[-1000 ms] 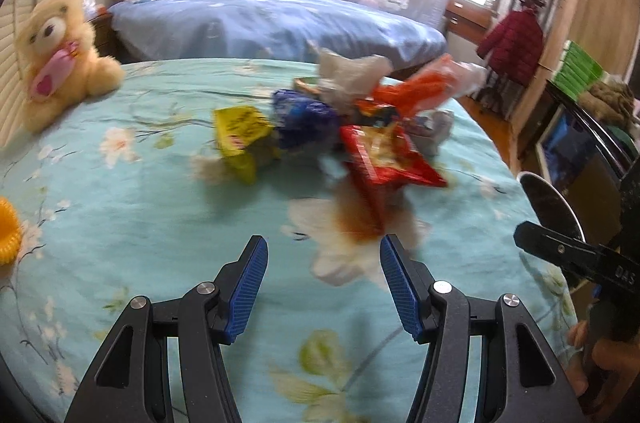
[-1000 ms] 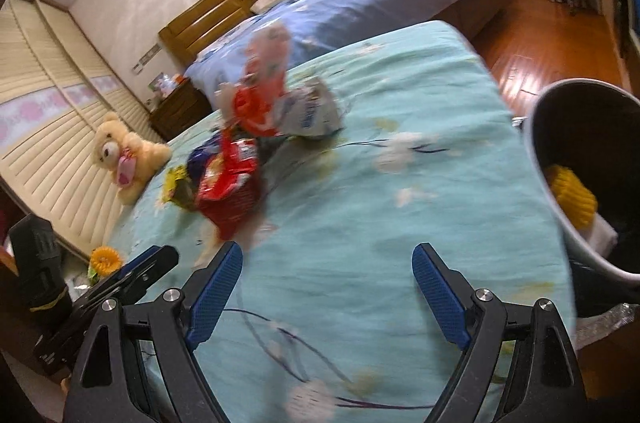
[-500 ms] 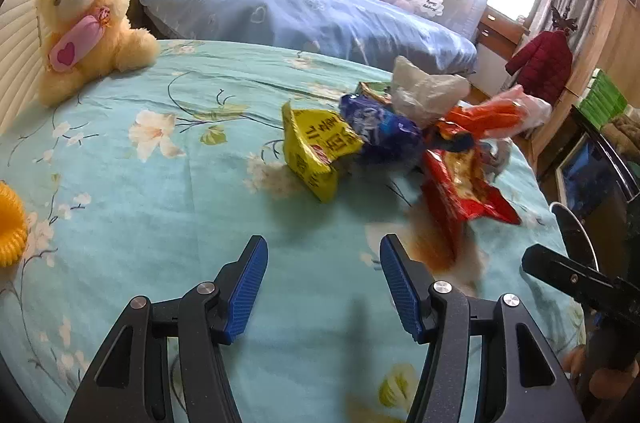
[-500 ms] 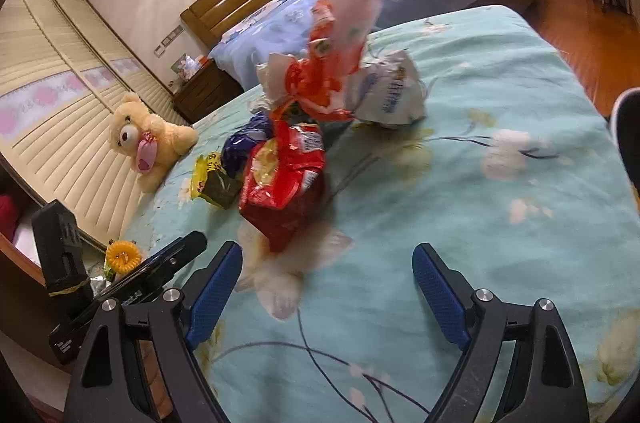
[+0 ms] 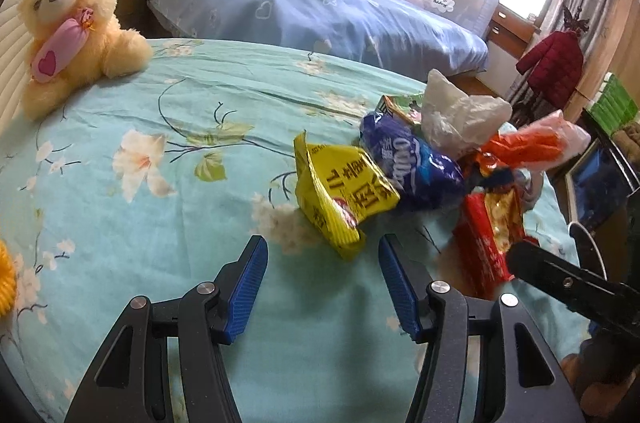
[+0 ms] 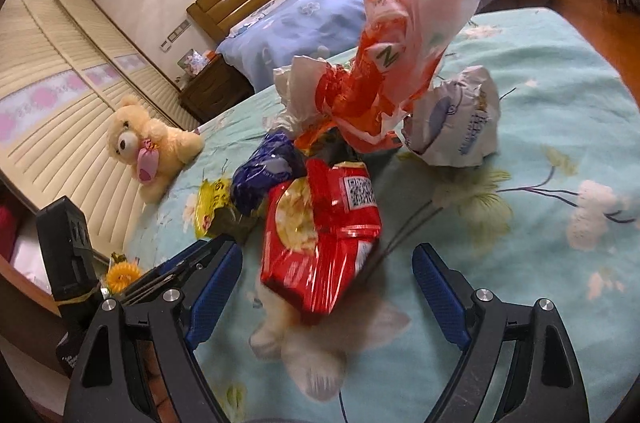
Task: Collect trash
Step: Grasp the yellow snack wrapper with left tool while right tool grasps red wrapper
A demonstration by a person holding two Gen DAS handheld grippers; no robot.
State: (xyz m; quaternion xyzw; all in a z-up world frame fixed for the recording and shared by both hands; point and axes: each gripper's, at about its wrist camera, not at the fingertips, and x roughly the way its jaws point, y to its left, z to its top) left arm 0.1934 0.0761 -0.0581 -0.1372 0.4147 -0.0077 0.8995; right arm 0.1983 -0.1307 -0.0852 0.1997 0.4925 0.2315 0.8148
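Note:
A heap of wrappers lies on the teal floral bedspread point(image 5: 140, 207). In the left wrist view, a yellow snack bag point(image 5: 340, 195) lies just ahead of my open left gripper point(image 5: 322, 285), with a blue bag point(image 5: 412, 163), white plastic point(image 5: 456, 115), an orange wrapper point(image 5: 528, 147) and a red packet point(image 5: 492, 235) to its right. In the right wrist view, my open right gripper point(image 6: 326, 289) has the red packet point(image 6: 320, 231) between its fingers' line. The orange wrapper point(image 6: 384, 79), a crumpled white-blue bag point(image 6: 456, 119), the blue bag point(image 6: 264, 175) and the yellow bag point(image 6: 212, 207) lie beyond.
A teddy bear point(image 5: 68, 23) sits at the far left of the bedspread. A bed with blue sheets point(image 5: 304, 11) stands behind. A bin rim point(image 5: 588, 255) shows at the right edge. A yellow toy point(image 6: 120, 275) lies at the left.
Both grippers have moved closer to the heap. The left now faces the yellow bag, and the right has swung away from the bin to the red packet.

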